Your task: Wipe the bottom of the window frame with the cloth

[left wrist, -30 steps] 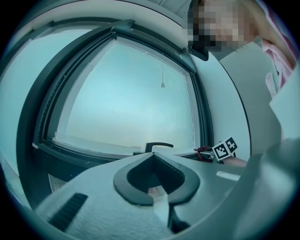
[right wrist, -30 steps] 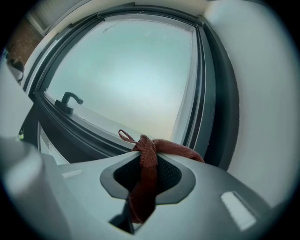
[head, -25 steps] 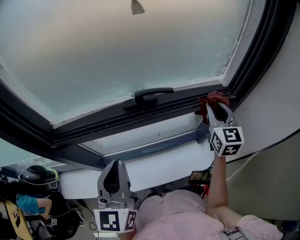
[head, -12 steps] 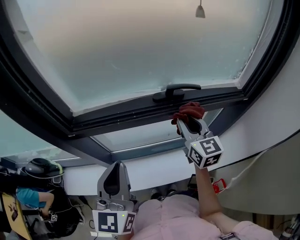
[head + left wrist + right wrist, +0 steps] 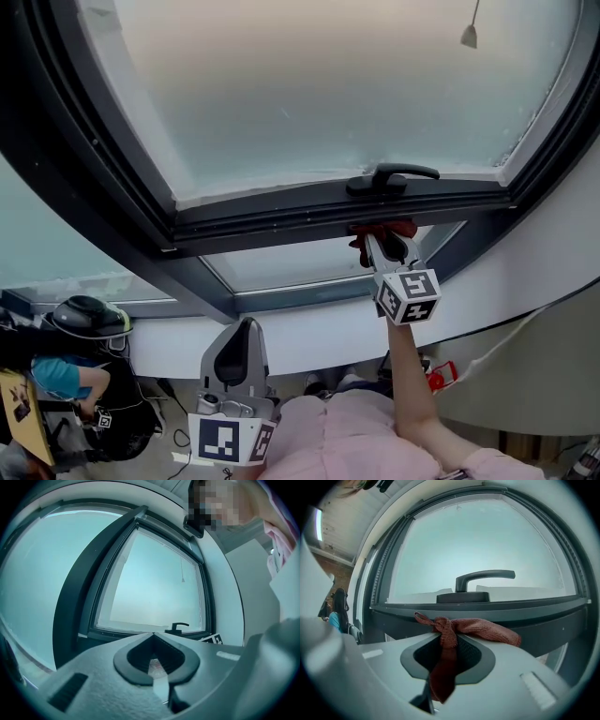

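Observation:
A dark red cloth (image 5: 383,232) (image 5: 465,626) is pinched in my right gripper (image 5: 380,238) (image 5: 448,629), which is shut on it. The cloth presses against the dark bottom rail of the window frame (image 5: 281,221) (image 5: 487,613), just under the black window handle (image 5: 394,176) (image 5: 480,579). My left gripper (image 5: 244,330) (image 5: 152,633) hangs low near my body, shut with nothing between its jaws, pointing up toward the window. The frosted pane (image 5: 319,84) fills the frame above the rail.
A white curved sill (image 5: 309,323) runs below the frame. A cord pull (image 5: 468,36) hangs in front of the pane at upper right. A second glass panel (image 5: 300,262) sits under the rail. A person with a helmet (image 5: 84,319) is at lower left.
My right gripper has carried the cloth leftward along the bottom rail from the frame's right corner to under the handle. The head view has swung left. The left gripper has stayed put.

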`<state>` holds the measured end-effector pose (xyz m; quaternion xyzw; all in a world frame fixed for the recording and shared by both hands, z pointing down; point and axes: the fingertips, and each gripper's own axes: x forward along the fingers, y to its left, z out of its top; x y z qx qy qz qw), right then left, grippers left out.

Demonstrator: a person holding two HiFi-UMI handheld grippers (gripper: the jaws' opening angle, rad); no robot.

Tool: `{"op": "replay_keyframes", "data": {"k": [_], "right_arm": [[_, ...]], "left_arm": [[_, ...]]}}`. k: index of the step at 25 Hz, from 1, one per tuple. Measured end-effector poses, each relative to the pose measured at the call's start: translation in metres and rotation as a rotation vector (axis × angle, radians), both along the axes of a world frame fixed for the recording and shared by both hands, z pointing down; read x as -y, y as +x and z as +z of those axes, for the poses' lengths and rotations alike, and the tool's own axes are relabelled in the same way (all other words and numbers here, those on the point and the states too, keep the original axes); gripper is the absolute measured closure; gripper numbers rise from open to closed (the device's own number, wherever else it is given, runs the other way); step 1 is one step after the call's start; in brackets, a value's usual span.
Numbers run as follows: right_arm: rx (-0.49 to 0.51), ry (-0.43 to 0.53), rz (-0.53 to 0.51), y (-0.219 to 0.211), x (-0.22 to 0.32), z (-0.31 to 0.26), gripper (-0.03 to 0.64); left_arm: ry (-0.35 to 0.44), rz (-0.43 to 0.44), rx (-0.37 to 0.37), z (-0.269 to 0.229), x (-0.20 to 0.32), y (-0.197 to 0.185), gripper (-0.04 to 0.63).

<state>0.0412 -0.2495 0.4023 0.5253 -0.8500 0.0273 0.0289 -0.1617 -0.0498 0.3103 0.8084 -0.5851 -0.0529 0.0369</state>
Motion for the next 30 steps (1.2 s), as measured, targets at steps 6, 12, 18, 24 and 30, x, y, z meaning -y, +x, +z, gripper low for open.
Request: {"op": "replay_keyframes", "data": {"k": [6, 12, 18, 24, 30], "right_arm": [[-0.034, 0.007, -0.001, -0.002, 0.000, 0.000, 0.538], [-0.125, 0.027, -0.028, -0.003, -0.001, 0.000, 0.538], [-0.139, 0.046, -0.081, -0.003, -0.003, 0.000, 0.539], [-0.179, 0.061, -0.139, -0.001, -0.003, 0.002, 0.540], [-0.220, 0.091, -0.171, 0.008, -0.001, -0.001, 0.541]], "left_arm": [[0.006, -0.015, 0.000, 0.000, -0.004, -0.008, 0.601], [-0.003, -0.024, 0.005, 0.002, -0.007, -0.003, 0.601], [-0.017, -0.034, 0.016, 0.002, -0.004, 0.011, 0.601], [-0.029, -0.042, 0.029, 0.002, 0.002, 0.031, 0.601], [-0.029, -0.041, 0.034, 0.002, 0.009, 0.053, 0.601]]}}
